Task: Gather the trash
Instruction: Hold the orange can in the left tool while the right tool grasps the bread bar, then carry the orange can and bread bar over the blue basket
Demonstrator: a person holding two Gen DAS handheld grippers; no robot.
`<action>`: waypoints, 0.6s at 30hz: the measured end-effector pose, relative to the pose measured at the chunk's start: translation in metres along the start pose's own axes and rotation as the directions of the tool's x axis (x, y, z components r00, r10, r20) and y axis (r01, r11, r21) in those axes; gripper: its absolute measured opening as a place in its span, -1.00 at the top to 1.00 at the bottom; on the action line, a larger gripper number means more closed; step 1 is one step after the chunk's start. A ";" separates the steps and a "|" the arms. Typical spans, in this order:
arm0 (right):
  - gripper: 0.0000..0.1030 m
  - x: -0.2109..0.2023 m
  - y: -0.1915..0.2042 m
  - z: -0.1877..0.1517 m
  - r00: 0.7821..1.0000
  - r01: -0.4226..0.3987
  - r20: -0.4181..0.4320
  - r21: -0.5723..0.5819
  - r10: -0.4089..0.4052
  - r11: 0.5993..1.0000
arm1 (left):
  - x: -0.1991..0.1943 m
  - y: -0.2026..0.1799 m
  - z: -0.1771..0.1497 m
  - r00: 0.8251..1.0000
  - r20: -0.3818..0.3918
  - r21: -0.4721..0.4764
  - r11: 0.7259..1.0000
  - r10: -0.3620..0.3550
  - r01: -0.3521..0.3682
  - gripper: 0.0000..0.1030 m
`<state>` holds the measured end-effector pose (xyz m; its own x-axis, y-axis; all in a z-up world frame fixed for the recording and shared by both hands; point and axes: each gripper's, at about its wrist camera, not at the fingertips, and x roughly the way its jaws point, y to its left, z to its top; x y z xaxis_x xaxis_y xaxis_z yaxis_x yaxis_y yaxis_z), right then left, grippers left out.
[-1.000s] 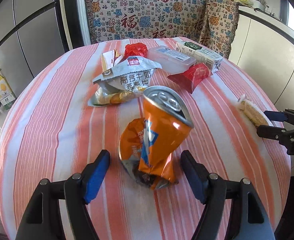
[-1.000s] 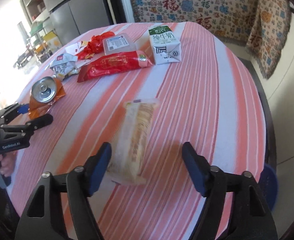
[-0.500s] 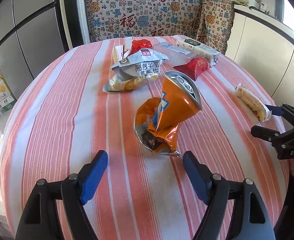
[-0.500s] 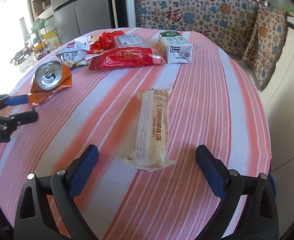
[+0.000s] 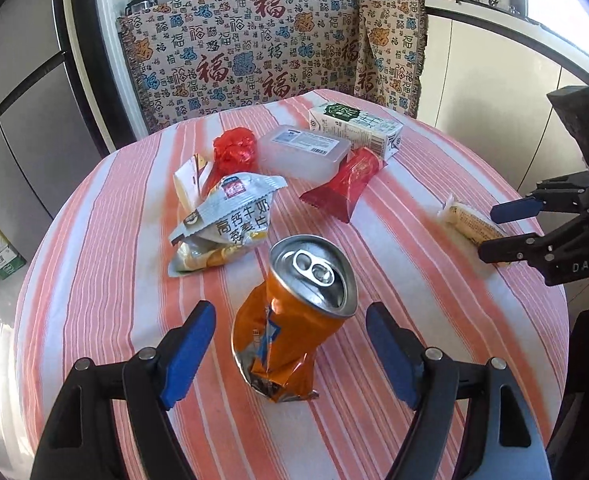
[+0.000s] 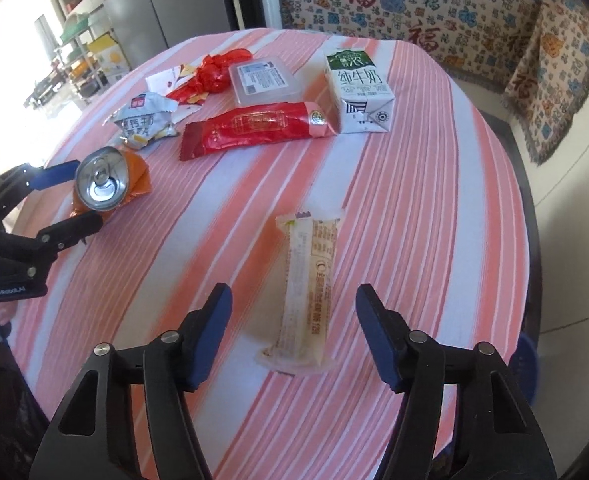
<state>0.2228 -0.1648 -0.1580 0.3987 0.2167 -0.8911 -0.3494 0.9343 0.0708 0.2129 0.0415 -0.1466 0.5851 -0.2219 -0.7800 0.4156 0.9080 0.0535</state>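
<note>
A crushed orange can (image 5: 294, 320) stands tilted on the striped tablecloth (image 5: 94, 280). My left gripper (image 5: 288, 320) is open and straddles it, with a gap between each blue pad and the can. A pale wrapped snack bar (image 6: 310, 280) lies lengthwise between the jaws of my right gripper (image 6: 293, 294). Those jaws are closing, and neither pad touches the bar. In the right wrist view the left gripper (image 6: 84, 194) flanks the can (image 6: 102, 180) at the left. In the left wrist view the right gripper (image 5: 490, 232) is over the bar (image 5: 470, 222).
Farther back lie a silver snack bag (image 5: 230, 220), a red wrapper (image 5: 346, 184), a clear plastic box (image 5: 302, 152), a milk carton (image 5: 354, 124) and crumpled red foil (image 5: 234, 152). A patterned cloth (image 5: 274, 52) covers the seat behind. Something blue (image 6: 526, 360) sits below the table's right edge.
The left gripper, drawn back half a second ago, has come forward around the can again. The right jaws have narrowed from wide open and now flank the snack bar.
</note>
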 end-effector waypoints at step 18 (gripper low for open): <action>0.71 -0.044 -0.013 -0.031 0.991 -0.110 0.091 0.072 0.103 0.991 | -0.029 -0.009 -0.008 0.993 0.053 -0.089 0.990 -0.107 0.111 0.10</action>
<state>0.1834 -0.1948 -0.1335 0.4357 0.3367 -0.8348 -0.3296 0.9227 0.2002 0.1862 0.0424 -0.1294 0.5736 -0.3363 -0.7469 0.4146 0.9056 -0.0894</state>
